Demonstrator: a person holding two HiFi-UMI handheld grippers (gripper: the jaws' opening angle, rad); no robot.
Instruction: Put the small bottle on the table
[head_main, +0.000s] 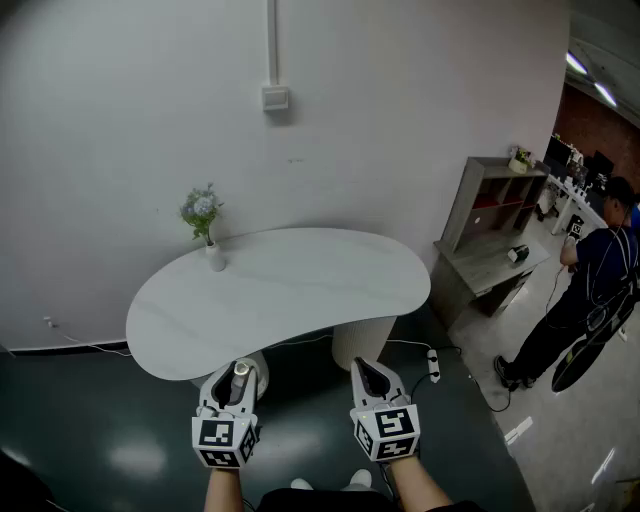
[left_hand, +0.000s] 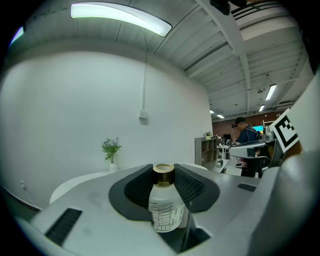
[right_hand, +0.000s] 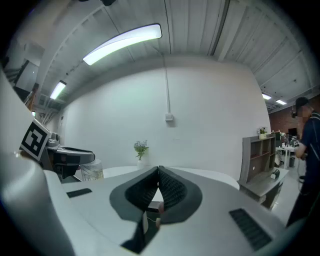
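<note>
A small translucent bottle (left_hand: 165, 205) with a gold cap and a printed label stands upright between the black pads of my left gripper (left_hand: 164, 172), which is shut on it. In the head view that bottle (head_main: 240, 375) shows in the left gripper (head_main: 232, 385), held just short of the near edge of the white kidney-shaped table (head_main: 300, 290). My right gripper (head_main: 374, 381) hovers beside it at the same height, its jaws closed to a point with nothing between them. Its own view shows the right gripper (right_hand: 159, 176) tips meeting, the table behind.
A small white vase with flowers (head_main: 207, 228) stands at the table's far left. A grey shelf unit (head_main: 492, 225) is at the right, and a person (head_main: 580, 290) stands beyond it. A power strip (head_main: 433, 366) lies on the dark floor by the table's pedestal.
</note>
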